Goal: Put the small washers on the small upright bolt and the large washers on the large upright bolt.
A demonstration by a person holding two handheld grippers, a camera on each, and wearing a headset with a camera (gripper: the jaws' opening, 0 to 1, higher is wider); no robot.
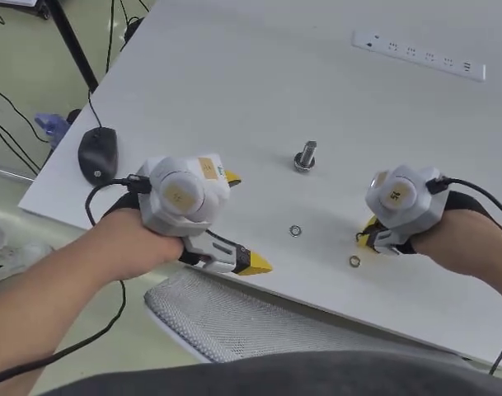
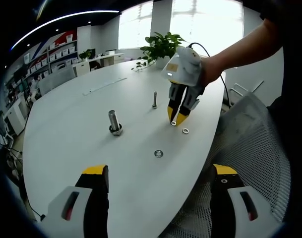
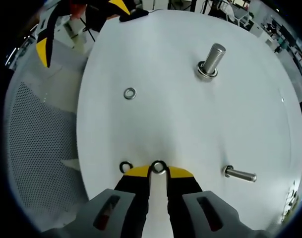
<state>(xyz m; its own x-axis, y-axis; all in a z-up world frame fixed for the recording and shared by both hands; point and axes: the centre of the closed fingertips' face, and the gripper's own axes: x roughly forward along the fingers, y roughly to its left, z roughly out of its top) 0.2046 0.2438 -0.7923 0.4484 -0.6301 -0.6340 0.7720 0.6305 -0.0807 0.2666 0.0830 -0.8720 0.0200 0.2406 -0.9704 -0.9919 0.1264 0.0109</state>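
One washer [image 3: 158, 166] is being pinched between the almost closed fingers [image 3: 179, 172] of the right gripper [image 3: 158, 172], bottom centre of its view. The small upright bolt [image 3: 239, 174] is being seen just right of them, the large upright bolt [image 3: 211, 60] farther, upper right. The left gripper [image 2: 159, 171] is being held wide open, empty, farther off.

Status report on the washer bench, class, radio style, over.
Left gripper open, empty. Right gripper shut on a washer. One loose washer beside its jaws, another farther out. Nothing seen blocking the small bolt.
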